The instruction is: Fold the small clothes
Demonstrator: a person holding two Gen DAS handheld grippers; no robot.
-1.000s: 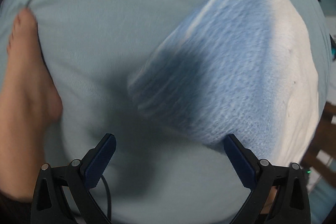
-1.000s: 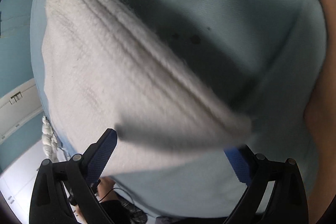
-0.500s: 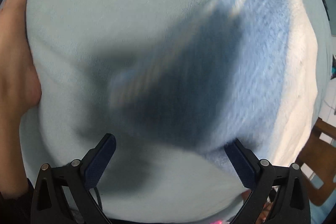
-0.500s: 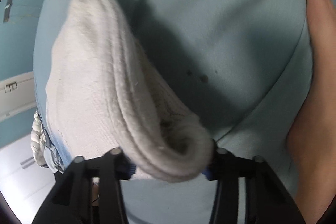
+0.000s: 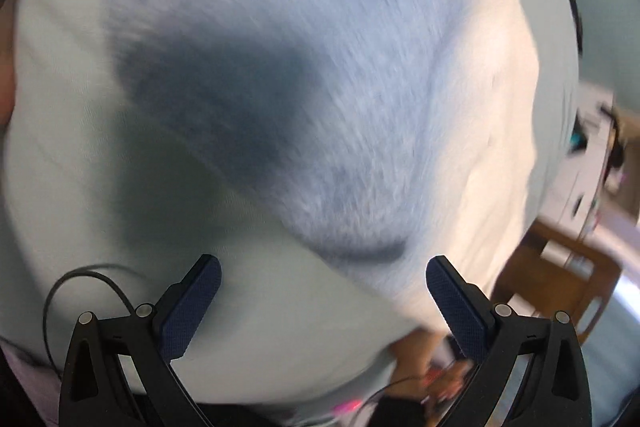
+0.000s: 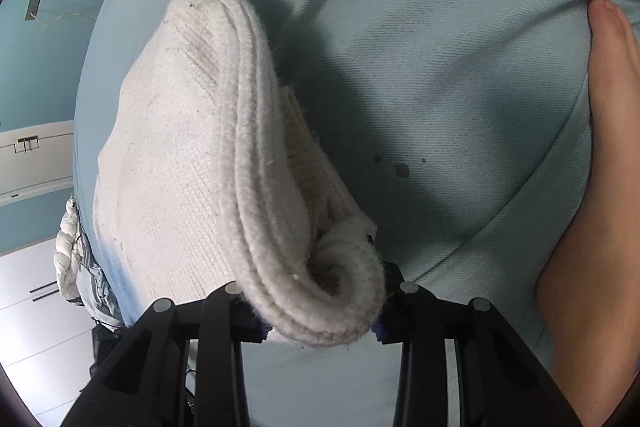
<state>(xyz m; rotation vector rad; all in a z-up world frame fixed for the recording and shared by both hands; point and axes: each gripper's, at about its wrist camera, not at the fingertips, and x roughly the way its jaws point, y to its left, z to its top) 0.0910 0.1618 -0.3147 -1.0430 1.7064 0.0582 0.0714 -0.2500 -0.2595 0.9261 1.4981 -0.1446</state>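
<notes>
From my left wrist camera, my left claw (image 5: 322, 301) stands wide open with nothing between its pads, hovering over the pale blue-green bed sheet (image 5: 72, 131). Ahead of it lies the small knitted garment, blue fading to white (image 5: 360, 99) — blurred here, one piece as far as I can tell. Its near edge lies just ahead of the open pads, not touching them. It looks soft, light and limp, so I judge it will sag wherever it is not supported; a hem or corner is the place to pinch.

From my right wrist camera, my right claw (image 6: 320, 323) is closing on the thick, rolled white edge of that same garment, which bunches between the pads and is raised off the sheet while the rest lies down on the bed. The knit seems fuzzy, not slippery, so the grip should hold. I count one garment, two claws — and a bare foot (image 6: 600, 187) resting on the sheet to the right.
</notes>
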